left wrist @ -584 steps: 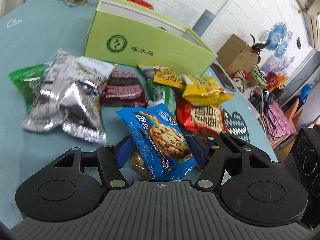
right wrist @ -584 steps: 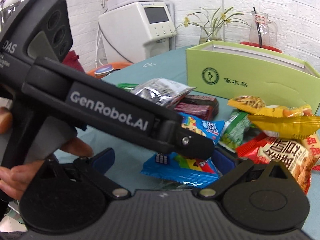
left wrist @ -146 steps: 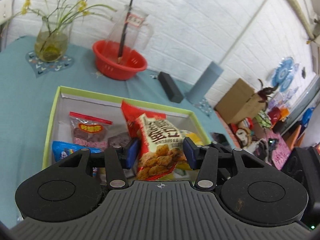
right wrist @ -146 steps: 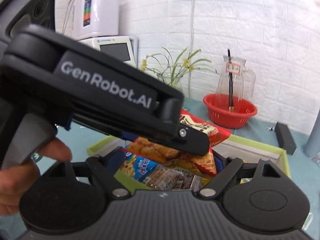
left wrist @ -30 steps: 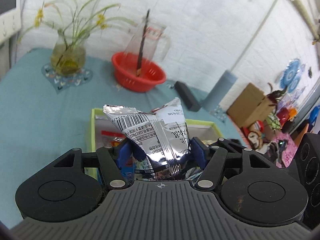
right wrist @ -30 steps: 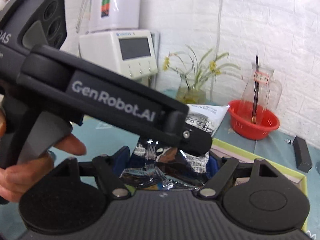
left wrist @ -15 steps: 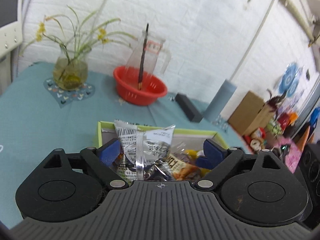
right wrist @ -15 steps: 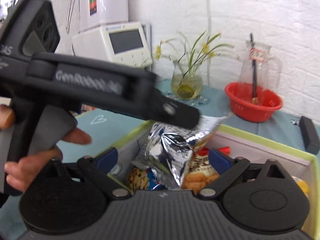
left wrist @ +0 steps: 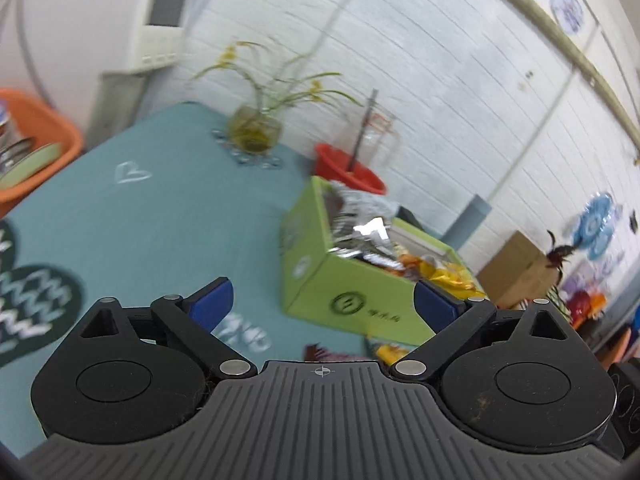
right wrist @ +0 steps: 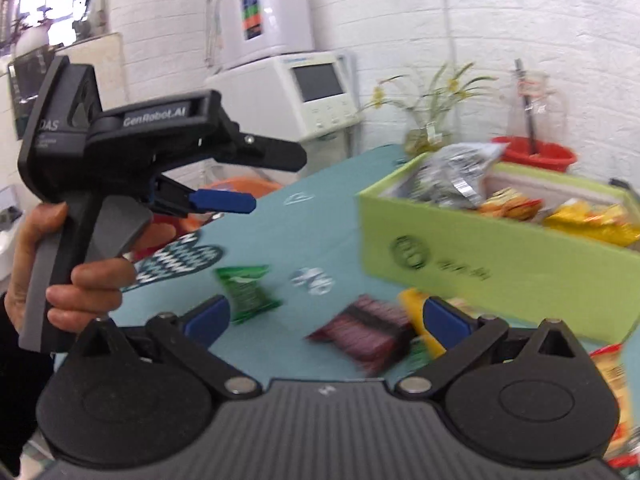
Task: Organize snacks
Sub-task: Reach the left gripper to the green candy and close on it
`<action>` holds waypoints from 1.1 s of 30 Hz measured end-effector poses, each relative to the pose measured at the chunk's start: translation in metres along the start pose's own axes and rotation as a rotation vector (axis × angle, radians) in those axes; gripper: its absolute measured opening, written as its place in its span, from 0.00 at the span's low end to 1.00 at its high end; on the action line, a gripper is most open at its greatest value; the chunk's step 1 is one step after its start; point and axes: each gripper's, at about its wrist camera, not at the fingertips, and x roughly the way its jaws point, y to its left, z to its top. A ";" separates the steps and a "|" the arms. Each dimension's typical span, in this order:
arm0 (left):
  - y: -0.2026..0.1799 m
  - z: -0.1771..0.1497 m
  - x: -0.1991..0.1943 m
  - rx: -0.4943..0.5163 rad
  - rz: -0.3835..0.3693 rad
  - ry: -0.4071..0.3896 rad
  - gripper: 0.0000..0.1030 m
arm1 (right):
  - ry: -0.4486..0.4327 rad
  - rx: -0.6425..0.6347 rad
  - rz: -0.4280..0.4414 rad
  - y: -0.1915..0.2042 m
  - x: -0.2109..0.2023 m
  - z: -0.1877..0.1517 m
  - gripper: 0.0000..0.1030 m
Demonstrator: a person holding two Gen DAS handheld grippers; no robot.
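Both tools released, nothing held. Left tool (left wrist: pixel 322 304): blue fingers spread wide, hovering over the teal desk (left wrist: pixel 160 216), pointed toward the green box (left wrist: pixel 360 292). Right tool (right wrist: pixel 326 318): fingers also wide apart, above loose snacks on the desk. Right view shows the left tool from the side, gripped in the person's left hand (right wrist: pixel 68 264), its fingers parted with nothing between them. Green box sits on the desk, already loaded: silver foil pack (right wrist: pixel 452 176) sticks up at its near-left corner, orange pack (right wrist: pixel 508 204) and yellow chip bag (right wrist: pixel 592 220) beside it inside. Still outside the box, on the desk in front of it: green packet (right wrist: pixel 246 292), dark red striped packet (right wrist: pixel 364 332) just right of it, a yellow packet (right wrist: pixel 416 308) touching the box's base; motion blur hides labels. Another red-yellow pack (right wrist: pixel 612 376) at right edge, mostly cut off. Behind the box: flower vase (left wrist: pixel 254 132) and red bowl (left wrist: pixel 346 170) with a glass pitcher.
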 end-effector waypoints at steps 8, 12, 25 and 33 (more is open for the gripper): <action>0.049 -0.019 -0.004 -0.082 0.097 0.101 0.83 | 0.093 -0.094 0.066 0.046 0.051 -0.003 0.99; 0.050 -0.028 0.010 -0.047 0.110 0.139 0.79 | 0.113 -0.059 0.047 0.043 0.063 -0.004 0.99; 0.056 -0.018 0.017 -0.036 0.061 0.157 0.71 | 0.145 -0.136 0.056 0.051 0.125 0.014 0.99; 0.058 -0.027 0.028 -0.007 0.095 0.196 0.52 | 0.149 -0.199 0.004 0.054 0.135 0.012 0.94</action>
